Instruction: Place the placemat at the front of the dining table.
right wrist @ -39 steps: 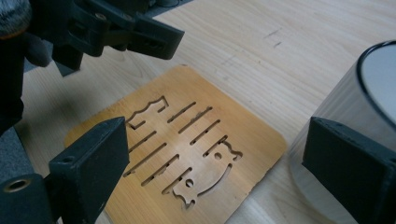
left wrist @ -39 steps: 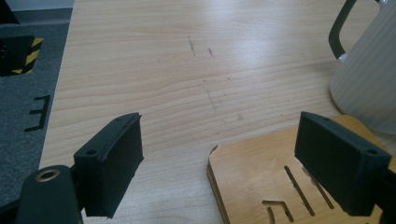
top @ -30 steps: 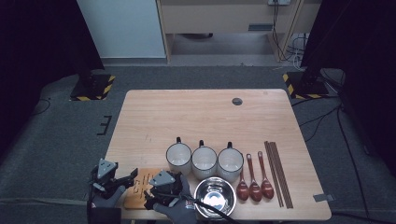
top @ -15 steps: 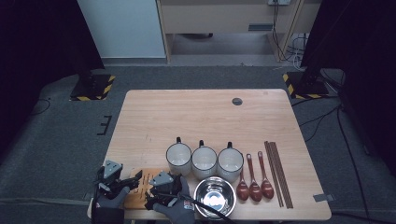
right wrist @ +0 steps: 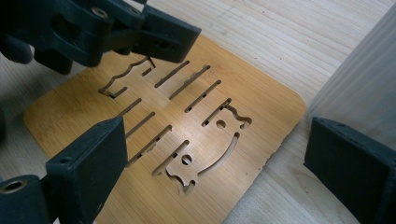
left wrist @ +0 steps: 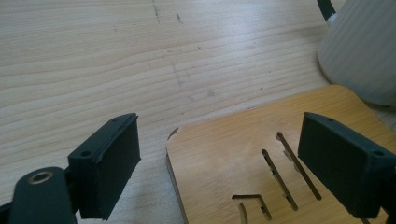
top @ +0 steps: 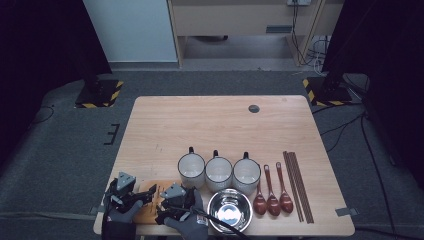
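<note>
— Where's the bamboo trivet (top: 150,202) sitting?

— Flat on the wooden table (top: 220,125), close to the near left corner, just left of the steel bowl (top: 229,210). In the right gripper view its cut-out slots and a smiling face shape show plainly.

— And the grippers?

— Both low over it. The left gripper (left wrist: 219,172) has its jaws wide apart, straddling the trivet's rounded corner — one jaw over bare table, the other over the board; neither pad presses on it. The right gripper (right wrist: 219,177) is also spread open, one jaw above the slots, the other off the trivet's edge beside a ribbed white mug (right wrist: 364,88). Nothing is clamped.

— Anything else on the table?

— Three white mugs in a row behind the bowl, the leftmost one (top: 191,167) nearest the trivet. To their right lie three dark wooden spoons (top: 272,192), then chopsticks (top: 298,185) toward the right edge.
</note>
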A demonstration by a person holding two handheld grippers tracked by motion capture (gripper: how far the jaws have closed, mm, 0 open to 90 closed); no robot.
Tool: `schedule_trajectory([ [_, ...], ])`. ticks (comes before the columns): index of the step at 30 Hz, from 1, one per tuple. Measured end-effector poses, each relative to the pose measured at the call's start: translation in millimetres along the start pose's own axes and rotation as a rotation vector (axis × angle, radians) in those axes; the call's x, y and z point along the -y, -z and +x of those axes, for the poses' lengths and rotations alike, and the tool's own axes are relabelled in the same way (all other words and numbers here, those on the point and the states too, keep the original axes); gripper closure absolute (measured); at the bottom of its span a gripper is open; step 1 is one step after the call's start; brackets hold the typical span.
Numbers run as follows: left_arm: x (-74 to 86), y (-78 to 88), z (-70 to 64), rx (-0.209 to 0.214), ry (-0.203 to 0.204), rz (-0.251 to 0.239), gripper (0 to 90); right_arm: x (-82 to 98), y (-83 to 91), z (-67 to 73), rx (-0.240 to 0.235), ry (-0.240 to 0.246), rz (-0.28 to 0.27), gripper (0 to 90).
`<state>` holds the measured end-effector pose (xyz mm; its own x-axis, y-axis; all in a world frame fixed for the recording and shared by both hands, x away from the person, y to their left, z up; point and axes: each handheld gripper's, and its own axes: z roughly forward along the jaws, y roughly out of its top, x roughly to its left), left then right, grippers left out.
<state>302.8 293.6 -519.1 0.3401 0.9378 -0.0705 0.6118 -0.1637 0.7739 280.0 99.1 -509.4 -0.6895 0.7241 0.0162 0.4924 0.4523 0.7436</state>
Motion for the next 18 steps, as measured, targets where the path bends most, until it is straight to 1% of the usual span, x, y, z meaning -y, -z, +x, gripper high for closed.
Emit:
schedule_trajectory([
  [3,0.6,-1.6,-0.9,0.001,-0.004,0.005,11.8,0.5,-1.2,0.5,0.002,-0.005,0.005,5.5],
  [5,1.1,-2.8,-1.4,0.002,-0.007,0.01,11.7,2.1,-4.4,0.7,0.009,-0.018,0.019,5.5],
  [12,3.3,-7.6,-3.1,0.004,-0.012,0.025,11.5,5.2,-9.4,1.8,0.017,-0.023,0.048,5.9],
  [16,3.8,-9.1,-3.6,0.004,-0.012,0.03,11.4,5.6,-10.8,1.3,0.023,-0.027,0.051,6.2],
  [18,4.2,-10.4,-4.0,0.003,-0.019,0.037,11.2,5.5,-11.1,1.1,0.027,-0.029,0.051,6.4],
])
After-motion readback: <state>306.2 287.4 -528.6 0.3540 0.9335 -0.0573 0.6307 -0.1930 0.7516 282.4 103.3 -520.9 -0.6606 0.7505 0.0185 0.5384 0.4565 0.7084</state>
